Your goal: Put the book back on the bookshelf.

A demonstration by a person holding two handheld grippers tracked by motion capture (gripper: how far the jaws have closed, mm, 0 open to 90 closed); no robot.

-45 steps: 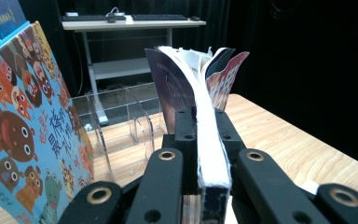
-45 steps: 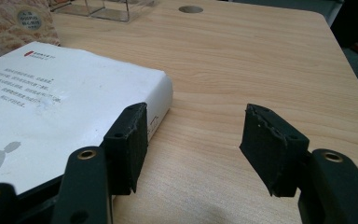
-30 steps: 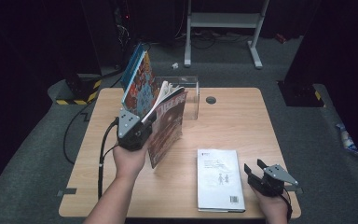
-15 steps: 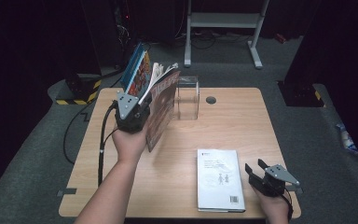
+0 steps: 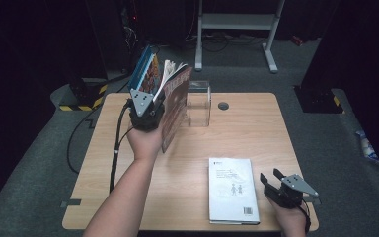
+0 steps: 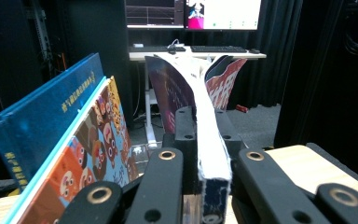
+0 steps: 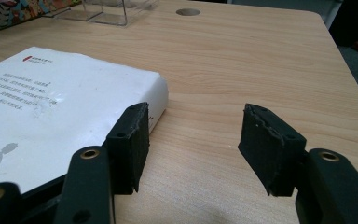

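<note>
Your left gripper [image 5: 153, 101] is clamped tight on the spine edge of a dark-covered book [image 6: 205, 140], holding it upright above the far left part of the wooden table [image 5: 246, 133], its pages fanning open past the jaws. Just to the left of that gripper, two leaning books [image 6: 70, 140], one blue and one with cartoon faces, stand propped; the blue spine carries yellow lettering too small to read. Just right of the held book sits a clear plastic stand [image 5: 199, 102]. Your right gripper [image 7: 193, 149] rests at the near right corner, jaws apart with bare tabletop between them, beside a white book [image 5: 232, 188] lying flat; its cover print is too fine to read. Beyond it, open tabletop runs to a cable hole [image 5: 222, 105]. Dark floor and a white-framed desk [image 5: 237, 29] lie farther off.
</note>
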